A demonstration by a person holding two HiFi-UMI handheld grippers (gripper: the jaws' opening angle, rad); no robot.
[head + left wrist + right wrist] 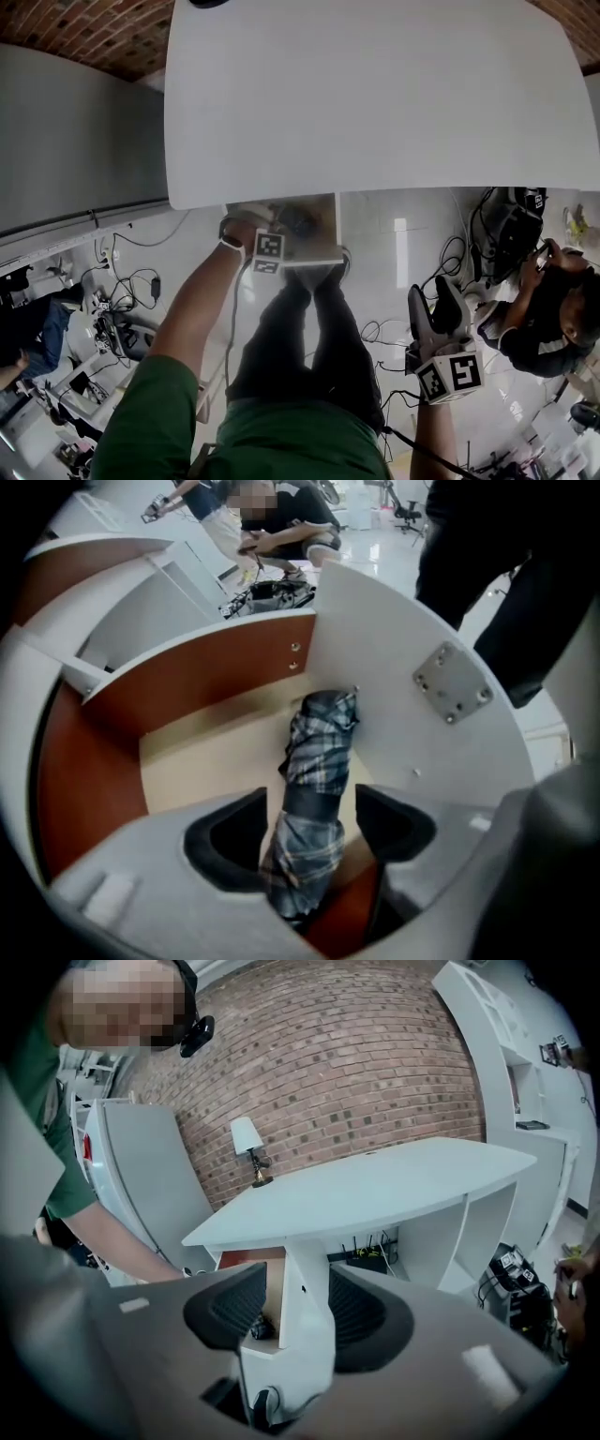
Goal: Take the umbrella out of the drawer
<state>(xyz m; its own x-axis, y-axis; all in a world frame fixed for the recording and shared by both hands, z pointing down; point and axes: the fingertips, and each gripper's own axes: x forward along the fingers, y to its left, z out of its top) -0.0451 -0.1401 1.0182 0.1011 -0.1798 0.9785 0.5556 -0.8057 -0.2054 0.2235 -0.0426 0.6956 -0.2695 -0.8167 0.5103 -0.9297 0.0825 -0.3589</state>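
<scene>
Left tongs (310,794) sit closest to the lens. They point steeply down into the open drawer (187,752) with jaws wide and the folded plaid umbrella (319,728) lying between them. The pads aren't pressing yet. We see a gap on both sides, tighter at the left jaw, so nothing is held.

Right tongs (436,309) also have jaws wide and are empty. They hang well apart from the drawer on its right side, aimed at the drawer's white front (300,1269).

Step in hand, as we read it, is closing on the umbrella. To do it well:
- Line up on the dark strap (305,810), where the fabric is bunched tight and there are no loose folds to slip.
- Get low enough that the pads bracket the body, not just the top layer of cloth.
- Close across the narrow width, then lift straight up so the far end clears the drawer walls.
- Keep the right tongs out of the lift path.

Container check:
- The drawer is pulled out from under the white tabletop (375,94). It has brown side walls and a pale base.
- The umbrella lies on that base running away from the lens. Its far end is near the corner where the brown wall meets the white wall with the metal plate (453,682). We can't tell if it touches.
- We see nothing else in the drawer, though the near part is hidden behind the tongs.
</scene>
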